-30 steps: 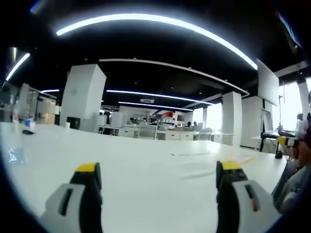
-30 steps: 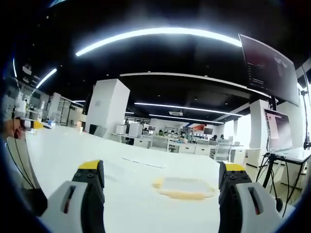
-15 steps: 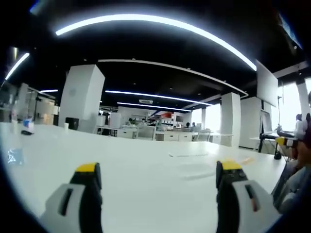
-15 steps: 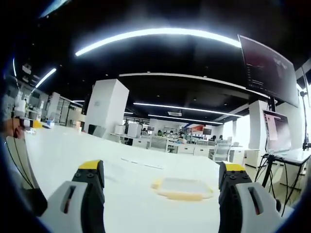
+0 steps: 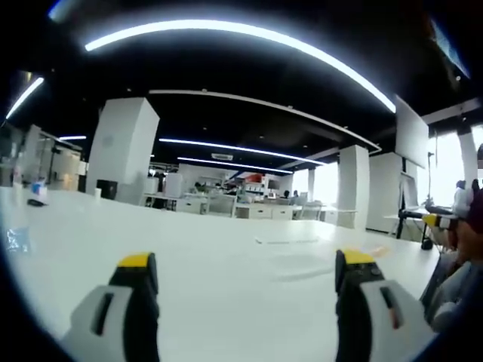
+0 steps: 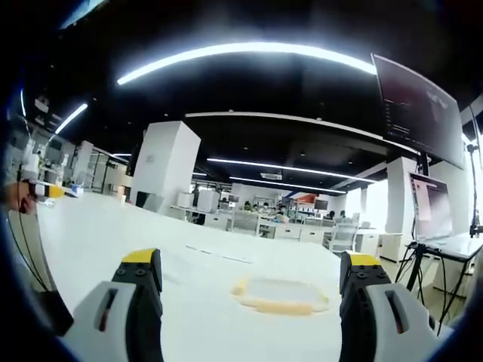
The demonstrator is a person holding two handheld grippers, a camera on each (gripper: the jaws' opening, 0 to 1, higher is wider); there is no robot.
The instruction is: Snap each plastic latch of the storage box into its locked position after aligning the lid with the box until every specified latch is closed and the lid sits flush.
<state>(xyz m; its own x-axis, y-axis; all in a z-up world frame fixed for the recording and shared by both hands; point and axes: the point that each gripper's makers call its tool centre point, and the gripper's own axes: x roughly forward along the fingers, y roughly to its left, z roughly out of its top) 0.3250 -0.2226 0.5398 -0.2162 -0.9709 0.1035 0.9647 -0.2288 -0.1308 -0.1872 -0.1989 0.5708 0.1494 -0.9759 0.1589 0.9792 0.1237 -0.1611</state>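
While both jaw pairs stand wide apart with nothing between them, neither tool grips anything: right gripper [image 6: 250,264] released, left gripper [image 5: 247,264] released, yellow-tipped jaws rising from the bottom edge of each view. Just ahead of the right gripper, between its jaws and slightly toward its right jaw, lies the storage box lid [image 6: 281,295] on the white table [image 6: 113,234]: a flat, pale translucent panel with a yellowish rim, long axis running across the gripper's line of sight, jaw to jaw, broad face up. Latches can't be made out at this size; can't tell whether a box body sits under the lid or it's just the lid lying flat. Its near edge sits level with the jaw tips, not touching either jaw. In the left gripper view the same yellowish edge [image 5: 379,248] shows as a thin blurred streak past the right jaw, low on the table [image 5: 226,271], too small to read its shape. Beyond the left gripper's left jaw, a small bluish clear item [image 5: 16,238] on the table, cut by the rim, unidentifiable. Right edge of the left gripper view: a person's hand [image 5: 468,241] holding the other tool, mostly cut off. Far side: white pillar [image 6: 166,170], desks, monitor on a stand [image 6: 432,204].
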